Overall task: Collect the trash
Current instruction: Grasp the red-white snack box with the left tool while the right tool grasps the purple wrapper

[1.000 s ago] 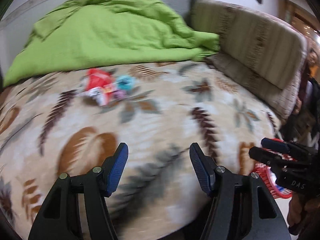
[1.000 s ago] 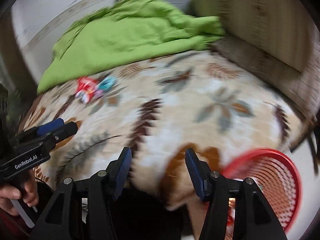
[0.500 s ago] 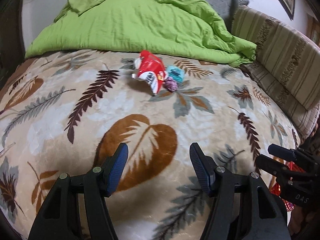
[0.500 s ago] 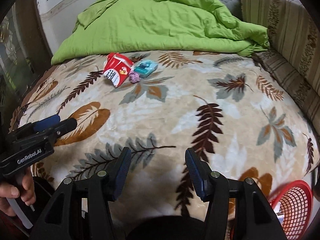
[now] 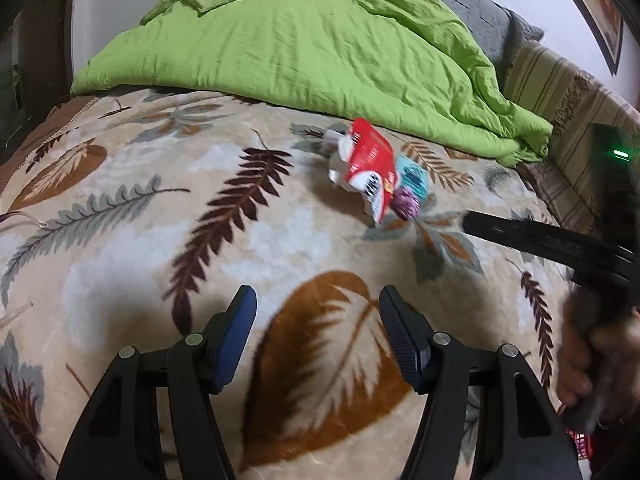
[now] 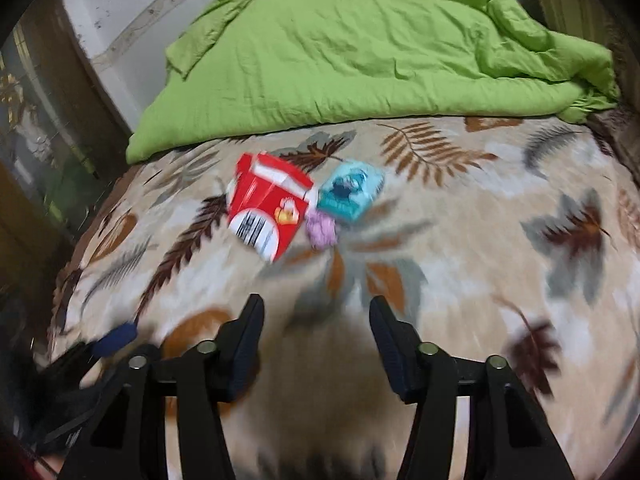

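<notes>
Both claws hang over the leaf-patterned blanket [image 5: 132, 240] with nothing between their pads. Left gripper [image 5: 318, 308] stands about half open above a brown leaf print near the blanket's near edge, touching nothing. To its right, the right gripper [image 6: 316, 316] has just been closing a little, yet its jaws are still parted and empty; in the left wrist view its dark fingers [image 5: 520, 236] reach in from the right edge, held by a hand [image 5: 592, 360].

The trash lies in a small cluster toward the far side of the blanket, just short of the rumpled green duvet [image 6: 360, 48]. Leftmost is a red and white carton [image 6: 266, 208] with a barcode on its face; its printing is too blurred to read. Touching its right side is a small purple crumpled wrapper [image 6: 320, 230], and just behind that a teal packet [image 6: 350, 192], its label unreadable. A striped cushion [image 5: 560, 92] borders the blanket's right edge.
</notes>
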### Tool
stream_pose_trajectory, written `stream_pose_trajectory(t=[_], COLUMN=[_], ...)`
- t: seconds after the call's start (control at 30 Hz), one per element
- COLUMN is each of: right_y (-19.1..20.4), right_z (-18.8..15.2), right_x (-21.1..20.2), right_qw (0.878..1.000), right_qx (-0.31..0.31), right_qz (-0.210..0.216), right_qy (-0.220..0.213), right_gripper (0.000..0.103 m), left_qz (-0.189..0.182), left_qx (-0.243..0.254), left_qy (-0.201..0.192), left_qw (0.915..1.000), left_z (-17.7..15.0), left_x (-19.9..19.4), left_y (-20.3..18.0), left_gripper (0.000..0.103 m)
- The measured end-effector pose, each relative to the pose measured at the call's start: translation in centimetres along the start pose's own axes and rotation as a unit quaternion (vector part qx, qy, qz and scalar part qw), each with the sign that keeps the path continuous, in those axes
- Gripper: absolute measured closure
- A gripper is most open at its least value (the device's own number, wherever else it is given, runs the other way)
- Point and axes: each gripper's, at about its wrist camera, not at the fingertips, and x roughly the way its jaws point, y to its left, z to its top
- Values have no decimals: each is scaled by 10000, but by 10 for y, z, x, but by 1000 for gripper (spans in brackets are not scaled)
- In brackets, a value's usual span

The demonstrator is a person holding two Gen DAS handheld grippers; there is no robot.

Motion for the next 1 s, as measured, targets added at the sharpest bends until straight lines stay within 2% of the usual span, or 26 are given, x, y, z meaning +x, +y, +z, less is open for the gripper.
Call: stream_pose_trajectory(t=[0.13, 0.27, 0.33, 0.5, 0.6, 0.67, 0.73, 0.83, 0.87, 0.9, 0.93, 1.0], right_y=[4, 2, -2, 1, 1, -3, -8, -15, -17, -18, -19, -24], right_z=[29, 43, 44, 28, 10, -6, -24, -44, -48, -51, -54, -56], right_x=[52, 95, 103, 72, 46, 28, 14, 3, 2, 2, 1, 0], right_qw=[9997, 9985, 9990, 9998, 9999, 9997, 9995, 9991, 9991, 9990, 9989, 9984], right_qx=[-111, -102, 11, 126, 129, 211, 290, 389, 403, 395, 404, 526], right_qz=[-154, -373, -207, -24, -97, -105, -88, -115, -123, -156, -198, -177], right_qy=[164, 388, 403, 171, 35, -29, -60, -84, -92, -99, -101, -94], right_gripper=[59, 66, 77, 77, 77, 77, 77, 77, 77, 77, 77, 77], left_qz=[0, -72, -163, -420, -540, -538, -588, -356, -321, -271, -317, -414], left_qx=[-39, -78, -75, 13, 59, 115, 265, 491, 552, 579, 571, 462], left_qy=[-46, -114, -149, 35, 205, 224, 323, 398, 430, 445, 492, 343], left_qw=[10000, 9999, 9997, 9991, 9983, 9982, 9974, 9974, 9970, 9970, 9967, 9975], left_z=[14, 33, 43, 69, 80, 87, 93, 95, 95, 94, 93, 88], left_x=[3, 9, 12, 46, 72, 89, 105, 131, 139, 142, 144, 136], left_y=[10, 13, 12, 0, -10, -20, -33, -48, -52, -53, -54, -51], left_gripper=[40, 40, 40, 40, 37, 36, 29, 29, 40, 60, 61, 77])
